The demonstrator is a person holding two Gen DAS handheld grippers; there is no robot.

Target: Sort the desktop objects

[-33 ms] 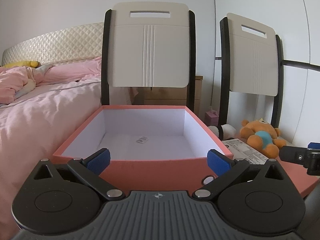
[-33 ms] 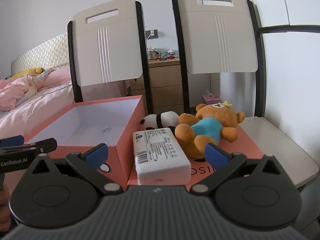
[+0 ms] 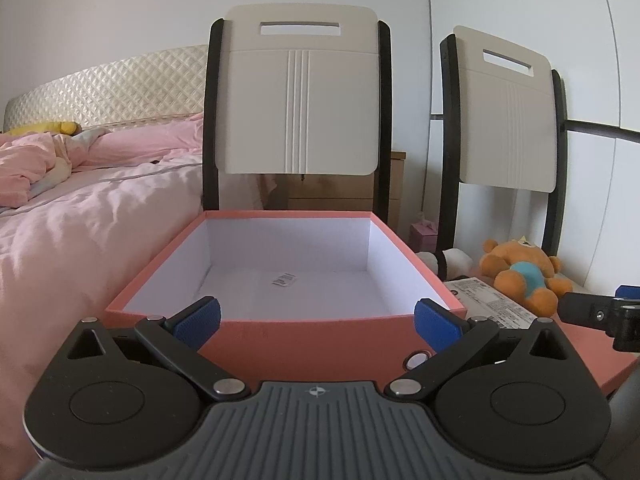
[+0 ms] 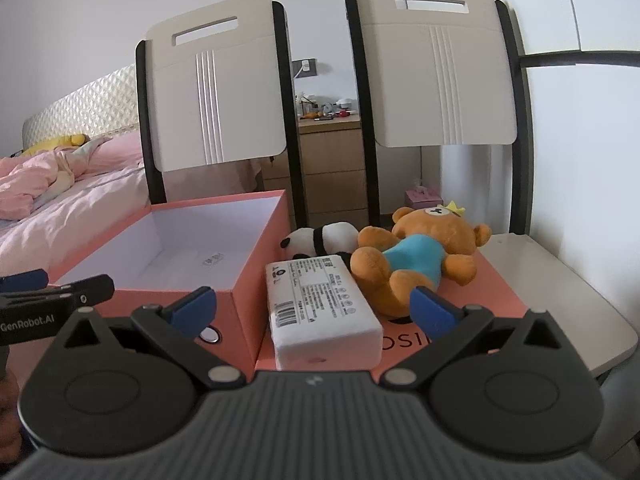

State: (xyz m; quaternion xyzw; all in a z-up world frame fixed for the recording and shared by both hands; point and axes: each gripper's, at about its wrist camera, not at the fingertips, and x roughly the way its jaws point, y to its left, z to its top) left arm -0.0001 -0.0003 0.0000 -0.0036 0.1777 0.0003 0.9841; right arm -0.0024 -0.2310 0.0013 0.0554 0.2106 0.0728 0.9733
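Observation:
An open salmon-pink box (image 3: 304,344) with a white inside holds nothing but a small barcode label; it also shows in the right wrist view (image 4: 240,280). My left gripper (image 3: 318,318) is open and empty just in front of its near wall. Beside the box, on its pink lid (image 4: 496,280), lie a white tissue pack (image 4: 320,304), an orange teddy bear in a blue shirt (image 4: 416,256) and a small panda plush (image 4: 320,240). My right gripper (image 4: 314,306) is open and empty, with the tissue pack between its fingers' line of sight.
Two cream chairs with black frames (image 4: 216,108) (image 4: 436,72) stand behind the box and lid. A bed with pink bedding (image 3: 80,220) lies at the left. A wooden nightstand (image 4: 332,168) stands at the back. The lid rests on a cream seat (image 4: 576,304).

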